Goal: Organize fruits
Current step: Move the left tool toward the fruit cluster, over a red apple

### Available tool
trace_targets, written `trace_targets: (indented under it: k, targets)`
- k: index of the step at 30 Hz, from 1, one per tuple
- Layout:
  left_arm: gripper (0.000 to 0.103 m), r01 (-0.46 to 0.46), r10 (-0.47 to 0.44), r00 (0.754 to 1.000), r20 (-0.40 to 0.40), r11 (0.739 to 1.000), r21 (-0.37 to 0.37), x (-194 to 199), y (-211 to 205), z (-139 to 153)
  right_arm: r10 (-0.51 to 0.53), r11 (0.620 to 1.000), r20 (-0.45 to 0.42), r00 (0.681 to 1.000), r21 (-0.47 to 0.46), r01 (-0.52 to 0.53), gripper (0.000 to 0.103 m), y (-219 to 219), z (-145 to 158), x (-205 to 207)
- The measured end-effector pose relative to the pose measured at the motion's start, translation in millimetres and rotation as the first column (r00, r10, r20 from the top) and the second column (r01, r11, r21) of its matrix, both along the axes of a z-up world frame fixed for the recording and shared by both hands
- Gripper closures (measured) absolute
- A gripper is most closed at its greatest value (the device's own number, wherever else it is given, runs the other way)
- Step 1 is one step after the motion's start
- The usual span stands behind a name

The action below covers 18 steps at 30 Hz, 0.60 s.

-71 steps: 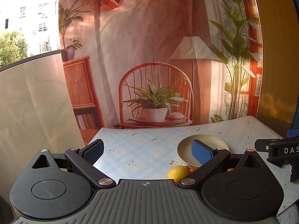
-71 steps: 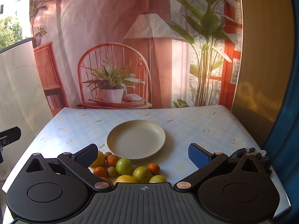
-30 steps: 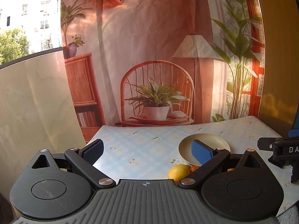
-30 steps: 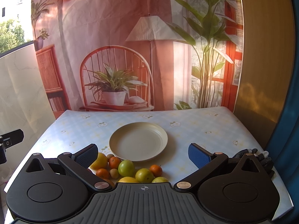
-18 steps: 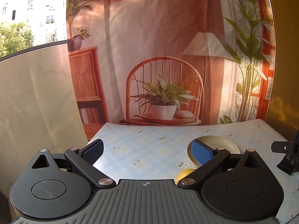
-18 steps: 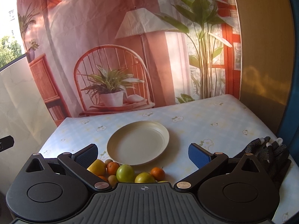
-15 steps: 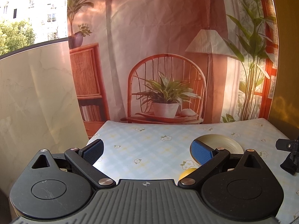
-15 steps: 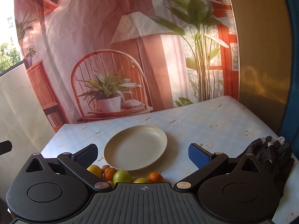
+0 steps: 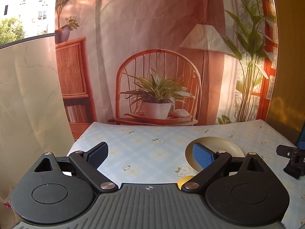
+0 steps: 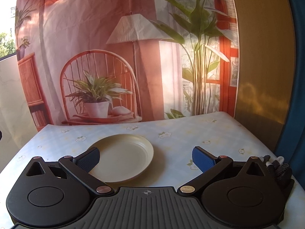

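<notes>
Both grippers, left [image 9: 148,154] and right [image 10: 145,157], carry wide-open, empty jaws. The round cream plastic plate [image 10: 131,152] sits mid-frame, bare; 1 yellow fruit [image 9: 184,179] peeks low. We should dip, centre 1 fruit, then squeeze gently.

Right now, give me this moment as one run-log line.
left gripper: open, holding nothing | right gripper: open, holding nothing | round cream plate: no fruit | yellow fruit: on table, beside plate

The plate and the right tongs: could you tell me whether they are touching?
Apart. The right wrist view shows the right tongs open and empty above the table, the plate lying flat below and beyond the pads.
</notes>
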State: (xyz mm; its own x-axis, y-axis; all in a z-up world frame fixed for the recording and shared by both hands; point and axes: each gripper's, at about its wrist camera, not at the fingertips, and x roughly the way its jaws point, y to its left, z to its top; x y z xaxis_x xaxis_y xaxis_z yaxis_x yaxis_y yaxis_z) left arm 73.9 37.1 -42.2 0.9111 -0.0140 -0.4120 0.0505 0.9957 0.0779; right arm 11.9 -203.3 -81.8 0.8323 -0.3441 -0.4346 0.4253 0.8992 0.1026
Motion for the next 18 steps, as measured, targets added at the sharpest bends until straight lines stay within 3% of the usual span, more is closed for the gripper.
trace_targets:
  k: [5,18]
  targets:
    - [0.006,-0.008,0.008,1.0,0.025,1.0,0.002,7,-2,-4,0.0,1.0,-0.027,1.0,0.003,0.0,0.0,-5,-8,8]
    - [0.006,0.021,-0.026,0.996,-0.082,0.998,-0.067,21,0,-35,0.085,0.996,-0.099,0.991,0.0,-0.085,0.0,11,-33,15]
